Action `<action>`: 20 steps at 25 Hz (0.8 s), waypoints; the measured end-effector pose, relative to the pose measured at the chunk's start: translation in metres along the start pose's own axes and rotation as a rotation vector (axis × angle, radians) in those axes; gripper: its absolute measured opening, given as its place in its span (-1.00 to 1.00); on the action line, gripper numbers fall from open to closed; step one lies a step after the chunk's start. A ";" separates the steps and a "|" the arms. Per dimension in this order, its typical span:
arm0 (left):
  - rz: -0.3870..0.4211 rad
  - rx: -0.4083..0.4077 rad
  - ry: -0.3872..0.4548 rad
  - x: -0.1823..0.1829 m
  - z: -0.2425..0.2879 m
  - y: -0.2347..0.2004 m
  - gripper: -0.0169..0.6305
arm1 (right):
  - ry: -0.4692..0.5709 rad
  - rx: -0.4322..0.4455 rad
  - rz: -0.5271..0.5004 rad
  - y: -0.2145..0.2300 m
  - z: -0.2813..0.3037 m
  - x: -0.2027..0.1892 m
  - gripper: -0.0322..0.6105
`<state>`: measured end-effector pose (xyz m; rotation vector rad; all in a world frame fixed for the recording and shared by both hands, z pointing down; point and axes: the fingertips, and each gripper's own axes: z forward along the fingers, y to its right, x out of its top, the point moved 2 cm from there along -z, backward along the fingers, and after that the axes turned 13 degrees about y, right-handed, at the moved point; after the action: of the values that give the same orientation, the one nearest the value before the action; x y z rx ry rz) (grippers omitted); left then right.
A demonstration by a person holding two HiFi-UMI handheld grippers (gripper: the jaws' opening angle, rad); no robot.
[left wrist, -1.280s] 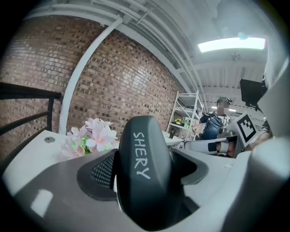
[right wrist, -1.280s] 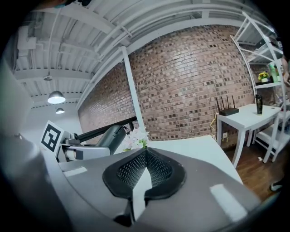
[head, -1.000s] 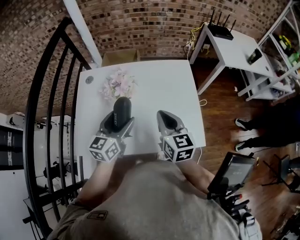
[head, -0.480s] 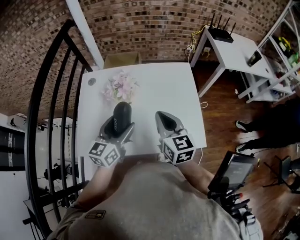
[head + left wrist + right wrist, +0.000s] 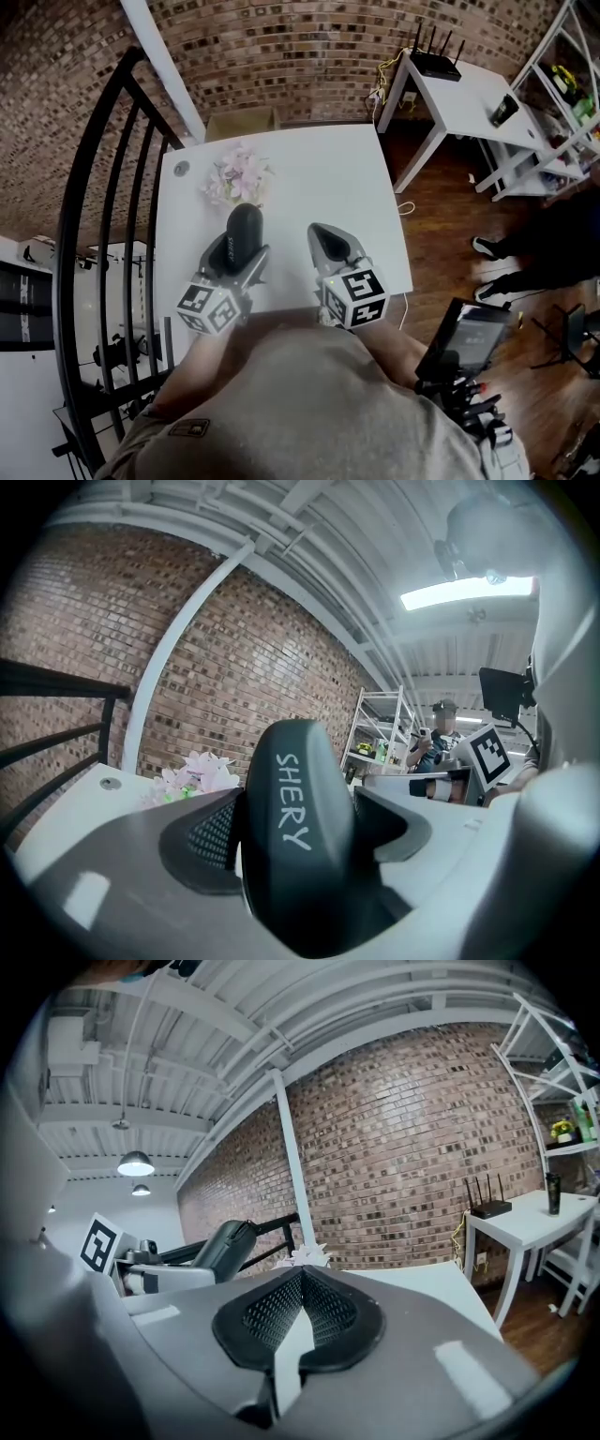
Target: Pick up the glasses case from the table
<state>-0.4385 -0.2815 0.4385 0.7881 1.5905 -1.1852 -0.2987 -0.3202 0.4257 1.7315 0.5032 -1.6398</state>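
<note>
Dark oval hard-shell glasses case [image 5: 242,228] stands clamped in the left claw [image 5: 234,255], tilted up over the white desk [image 5: 319,178], much as it was half a second ago. The right claw [image 5: 319,234] is clenched on nothing alongside. A pink flower bunch [image 5: 236,173] lies just beyond the case. Bare desk runs to the right edge, and a black railing [image 5: 98,206] flanks the left edge.

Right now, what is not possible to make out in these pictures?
Glasses case, left gripper view: lower end hidden behind the jaws clamping it.
Small round thing on the table corner, head view: too small to name.
Bystander, head view: cut off by the right edge, only legs show.
</note>
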 end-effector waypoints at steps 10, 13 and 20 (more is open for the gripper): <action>-0.011 -0.008 -0.003 -0.007 0.006 0.004 0.17 | 0.009 -0.002 -0.004 0.004 -0.002 0.000 -0.88; -0.012 -0.006 -0.008 -0.010 0.005 0.005 0.17 | 0.009 -0.003 -0.003 0.005 -0.004 -0.001 -0.88; -0.017 0.000 -0.010 -0.013 0.005 0.005 0.17 | 0.011 0.001 -0.002 0.004 -0.003 -0.003 -0.88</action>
<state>-0.4282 -0.2842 0.4486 0.7686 1.5918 -1.1990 -0.2941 -0.3198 0.4289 1.7418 0.5101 -1.6329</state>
